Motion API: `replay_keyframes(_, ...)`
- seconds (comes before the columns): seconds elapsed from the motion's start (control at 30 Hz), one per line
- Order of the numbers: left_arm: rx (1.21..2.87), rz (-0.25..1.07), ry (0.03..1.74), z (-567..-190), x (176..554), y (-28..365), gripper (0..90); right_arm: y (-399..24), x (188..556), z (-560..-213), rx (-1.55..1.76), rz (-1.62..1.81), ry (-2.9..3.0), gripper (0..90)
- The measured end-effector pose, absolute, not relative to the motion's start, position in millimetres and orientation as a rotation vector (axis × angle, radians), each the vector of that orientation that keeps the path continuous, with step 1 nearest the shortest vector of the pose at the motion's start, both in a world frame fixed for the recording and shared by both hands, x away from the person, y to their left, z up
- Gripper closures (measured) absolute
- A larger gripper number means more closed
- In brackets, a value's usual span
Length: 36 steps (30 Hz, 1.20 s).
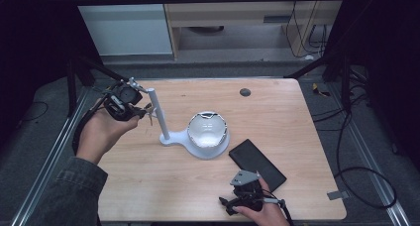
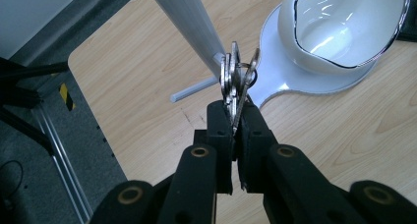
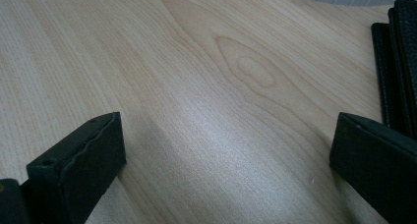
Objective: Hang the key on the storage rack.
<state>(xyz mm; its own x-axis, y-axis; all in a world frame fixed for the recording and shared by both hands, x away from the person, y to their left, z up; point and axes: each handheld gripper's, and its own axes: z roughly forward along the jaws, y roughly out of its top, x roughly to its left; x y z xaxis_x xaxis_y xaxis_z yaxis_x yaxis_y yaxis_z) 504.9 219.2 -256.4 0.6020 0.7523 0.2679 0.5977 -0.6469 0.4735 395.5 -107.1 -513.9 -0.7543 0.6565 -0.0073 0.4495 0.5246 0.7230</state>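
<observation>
My left gripper is shut on a bunch of metal keys on a ring, held up close to the white stand's post and its small side peg. From above, the left gripper sits just left of the post. The stand's base carries a white bowl with a silvery rim. My right gripper is at the table's near edge, open, its jaws wide apart over bare wood. A black wallet lies just beyond it, its edge beside the right jaw.
The wooden table has a small dark round plug near its far edge. Cables run on the floor to the right. A metal frame rail runs along the table's left side.
</observation>
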Motion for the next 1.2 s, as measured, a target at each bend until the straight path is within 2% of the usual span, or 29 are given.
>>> replay_keyframes(0.43, 2.516, 0.662, 1.102, -260, 507, 214, 85.4, -107, 395, -514, 0.928, 1.055, 2.492, 0.5)
replay_keyframes(0.8, 2.471, 0.661, 1.1, -263, 510, 218, 85.1, -107, 395, -514, 0.928, 1.056, 2.492, 0.5)
replay_keyframes(0.87, 2.424, 0.686, 1.101, -259, 506, 220, 70.8, -107, 395, -514, 0.929, 1.056, 2.492, 0.5)
replay_keyframes(0.9, 2.413, 0.705, 1.082, -257, 502, 221, 68.4, -107, 395, -514, 0.928, 1.056, 2.492, 0.5)
replay_keyframes(0.97, 2.401, 0.721, 1.057, -253, 494, 222, 64.3, -107, 395, -514, 0.928, 1.056, 2.492, 0.5)
replay_keyframes(1.2, 2.356, 0.728, 0.961, -251, 467, 219, 58.0, -108, 395, -514, 0.926, 1.055, 2.495, 0.5)
